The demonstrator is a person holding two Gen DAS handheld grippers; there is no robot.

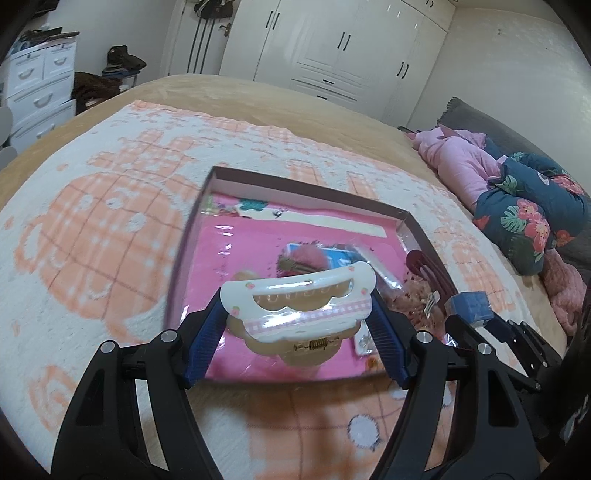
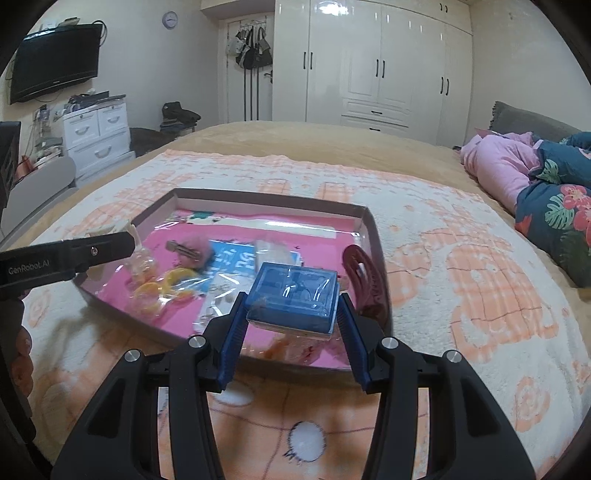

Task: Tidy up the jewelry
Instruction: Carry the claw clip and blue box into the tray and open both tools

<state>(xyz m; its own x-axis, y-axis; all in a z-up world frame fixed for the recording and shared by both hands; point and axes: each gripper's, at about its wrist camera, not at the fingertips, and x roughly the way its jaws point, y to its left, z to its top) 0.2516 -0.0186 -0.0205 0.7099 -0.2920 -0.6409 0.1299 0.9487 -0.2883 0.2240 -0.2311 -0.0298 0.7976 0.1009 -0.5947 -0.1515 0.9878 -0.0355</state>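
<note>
Jaws of my left gripper [image 1: 295, 317] clamp one white hair claw [image 1: 299, 306], its glossy curved shell trimmed with a pink gingham band, small peach prints and a coiled metal spring at the hinge. It hangs above the near part of one shallow cardboard tray [image 1: 413, 229], dark brown outside and lined with shiny pink film. Lying in the tray I count one fuzzy pink hair clip [image 1: 306, 258] and one maroon comb-shaped clip [image 1: 428, 269] against the right wall; smaller pieces there are too blurred to count. Tray and all rest on a fluffy white-and-peach blanket [image 1: 92, 229] spread over the bed. Beyond it stand a white wardrobe [image 1: 343, 48] with black handles and a white drawer unit [image 1: 37, 81] far left; rolled pink and floral bedding [image 1: 517, 206] lies on the right.

From the right wrist, my right gripper [image 2: 293, 314] has its jaws pressed on both sides of one square blue box [image 2: 295, 299] with a clear, glinting top, held over the tray's near right part. Two yellow rings [image 2: 162, 284] in clear wrap lie in the tray's left half. My left gripper reaches in from the left edge. One dark television [image 2: 55, 62] and one round clock [image 2: 170, 19] hang on the far wall.
</note>
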